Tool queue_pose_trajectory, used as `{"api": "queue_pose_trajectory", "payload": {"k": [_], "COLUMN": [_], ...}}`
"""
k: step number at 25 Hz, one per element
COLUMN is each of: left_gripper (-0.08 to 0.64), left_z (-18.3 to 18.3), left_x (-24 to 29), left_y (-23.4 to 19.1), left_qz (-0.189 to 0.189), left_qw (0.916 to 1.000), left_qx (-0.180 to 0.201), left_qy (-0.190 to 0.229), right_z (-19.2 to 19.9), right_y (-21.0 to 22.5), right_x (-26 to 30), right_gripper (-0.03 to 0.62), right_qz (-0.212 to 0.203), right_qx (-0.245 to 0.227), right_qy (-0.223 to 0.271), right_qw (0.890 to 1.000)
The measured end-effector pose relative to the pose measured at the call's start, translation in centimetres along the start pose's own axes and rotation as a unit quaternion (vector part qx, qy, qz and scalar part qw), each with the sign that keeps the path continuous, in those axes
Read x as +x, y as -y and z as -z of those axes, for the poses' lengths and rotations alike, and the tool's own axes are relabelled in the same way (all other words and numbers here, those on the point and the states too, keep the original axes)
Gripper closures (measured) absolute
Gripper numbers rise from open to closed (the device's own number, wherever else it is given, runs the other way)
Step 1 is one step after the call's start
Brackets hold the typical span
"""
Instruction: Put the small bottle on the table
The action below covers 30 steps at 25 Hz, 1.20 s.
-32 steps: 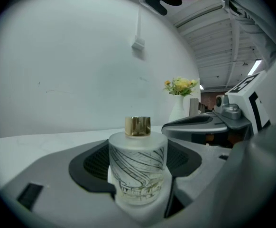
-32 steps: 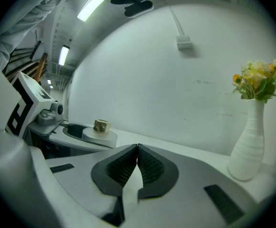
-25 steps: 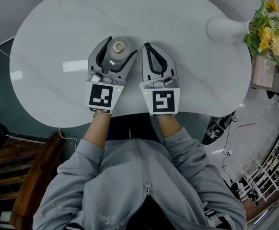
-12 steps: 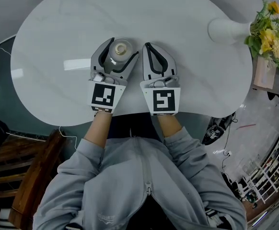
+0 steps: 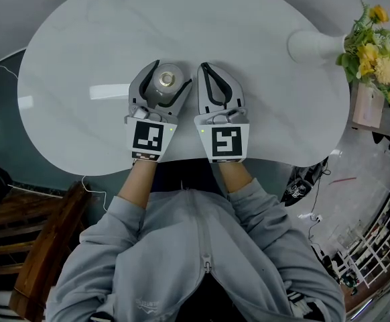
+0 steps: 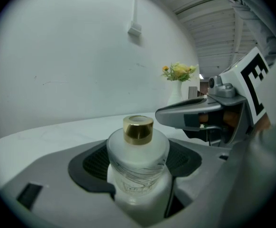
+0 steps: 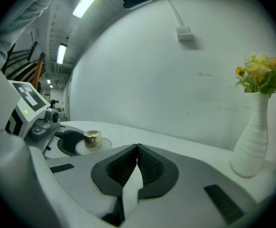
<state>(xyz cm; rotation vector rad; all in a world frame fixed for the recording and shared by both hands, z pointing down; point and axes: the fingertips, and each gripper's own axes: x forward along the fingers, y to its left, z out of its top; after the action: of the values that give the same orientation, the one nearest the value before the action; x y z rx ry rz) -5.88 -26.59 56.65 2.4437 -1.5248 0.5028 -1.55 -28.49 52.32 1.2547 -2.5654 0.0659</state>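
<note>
White and rounded, the table [image 5: 81,45] is carrying a vase [image 5: 312,44] of flowers at its far right edge. Near the middle of its near edge, the left gripper [image 5: 170,72] is clamping the small bottle [image 6: 138,156] upright, with its jaws pressing both sides of the frosted body below the gold cap. Whether the base is touching the top is not showing. Setting down and letting go are probably all that is remaining. Just beside it, the right gripper [image 7: 137,148] is sitting closed on nothing.

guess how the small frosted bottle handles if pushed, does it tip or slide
The small bottle looks like frosted glass: probably stiff, breakable, heavy for its size. Its squat, wide body under the gold cap suggests it would slide on the smooth table rather than tip.
</note>
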Motion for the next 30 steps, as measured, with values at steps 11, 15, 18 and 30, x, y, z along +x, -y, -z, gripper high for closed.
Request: {"api": "queue_pose_trajectory", "payload": {"k": [11, 15, 18, 30], "left_gripper": [0.227, 0.199, 0.195, 0.354], "left_z": [0.4, 0.5, -0.1, -7.9], "left_x": [-0.1, -0.8, -1.9, -8.5], "left_y": [0.2, 0.6, 0.6, -0.2], "left_qz": [0.016, 0.026, 0.020, -0.011], "left_qw": [0.9997, 0.9995, 0.9997, 0.9975], "left_qx": [0.015, 0.010, -0.004, 0.005], "left_qy": [-0.007, -0.016, -0.011, 0.069], "right_z": [-0.9, -1.3, -2.0, -8.0], "right_y": [-1.3, -1.6, -1.5, -1.4], "right_x": [-0.9, -1.8, -2.5, -5.9], "right_gripper": [0.566, 0.566, 0.566, 0.566], "right_qz": [-0.012, -0.011, -0.008, -0.003], "right_qx": [-0.002, 0.002, 0.001, -0.006], "right_qy": [-0.018, -0.029, -0.029, 0.013], "right_qw": [1.000, 1.000, 1.000, 1.000]}}
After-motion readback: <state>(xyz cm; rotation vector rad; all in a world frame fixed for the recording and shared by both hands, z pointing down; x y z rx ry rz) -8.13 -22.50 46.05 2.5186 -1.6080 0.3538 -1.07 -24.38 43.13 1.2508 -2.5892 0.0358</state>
